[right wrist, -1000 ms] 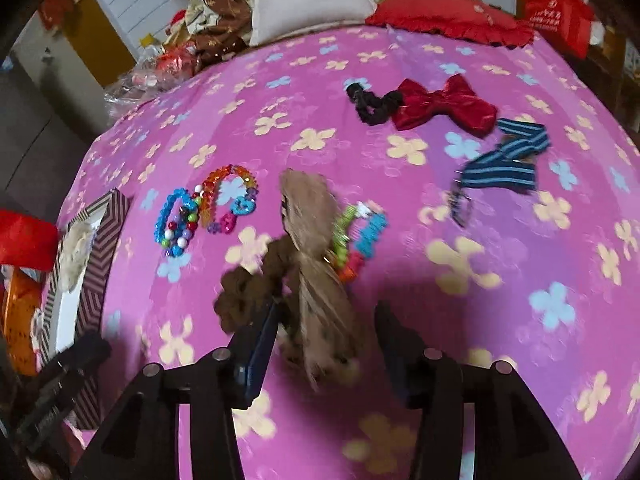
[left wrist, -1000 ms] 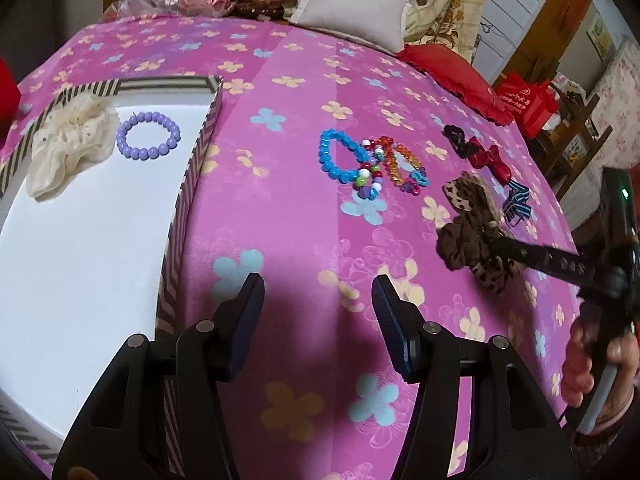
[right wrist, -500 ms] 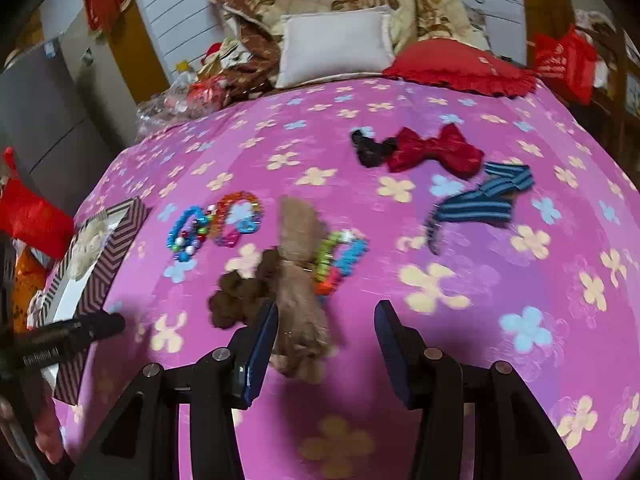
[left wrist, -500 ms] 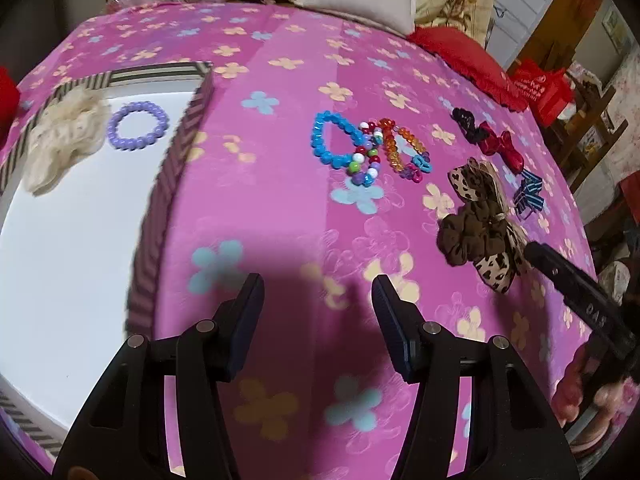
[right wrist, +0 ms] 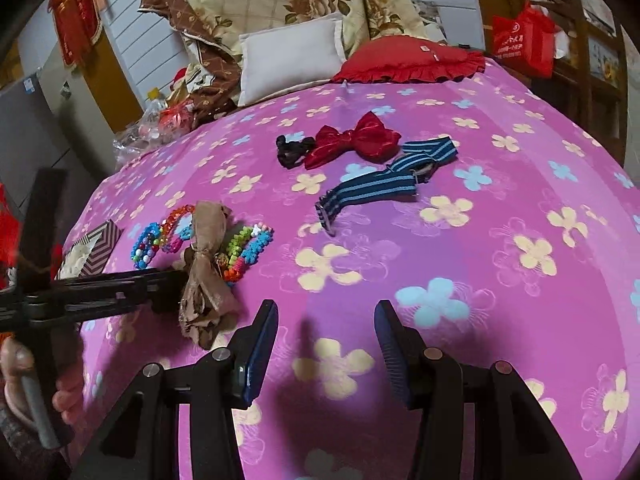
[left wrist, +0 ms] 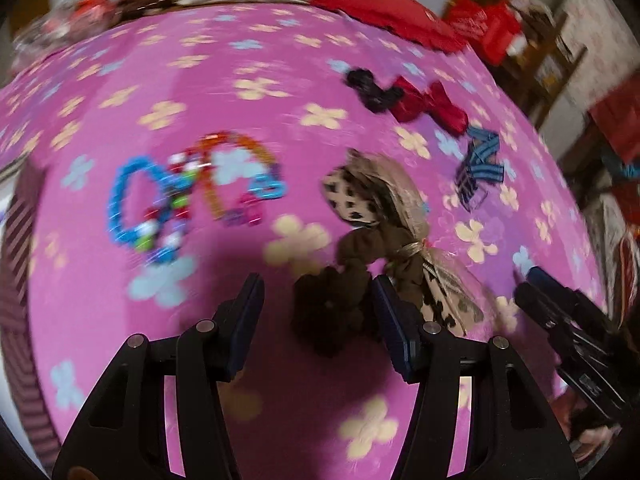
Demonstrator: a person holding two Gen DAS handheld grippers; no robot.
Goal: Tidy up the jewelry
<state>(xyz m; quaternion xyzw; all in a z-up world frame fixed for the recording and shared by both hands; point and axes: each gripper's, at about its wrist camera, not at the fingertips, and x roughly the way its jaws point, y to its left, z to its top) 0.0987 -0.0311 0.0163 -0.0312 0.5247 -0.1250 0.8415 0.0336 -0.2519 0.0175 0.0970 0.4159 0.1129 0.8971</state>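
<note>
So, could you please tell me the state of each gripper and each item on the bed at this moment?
Left gripper: open, around the brown scrunchie.
Right gripper: open, empty.
Leopard bow scrunchie: lying on the bedspread, not clamped.
Bead bracelets: lying in a cluster.
Red bow: lying flat.
Striped strap: unbuckled, lying stretched out.

Motion blur smears the whole left wrist view; the beaded bracelets (left wrist: 188,196) are streaks, single beads unreadable. The striped box (left wrist: 18,280) is cut off by the left edge there. In the right wrist view, the left hand-held gripper (right wrist: 168,288) ends behind the leopard bow (right wrist: 206,276), tips hidden.
</note>
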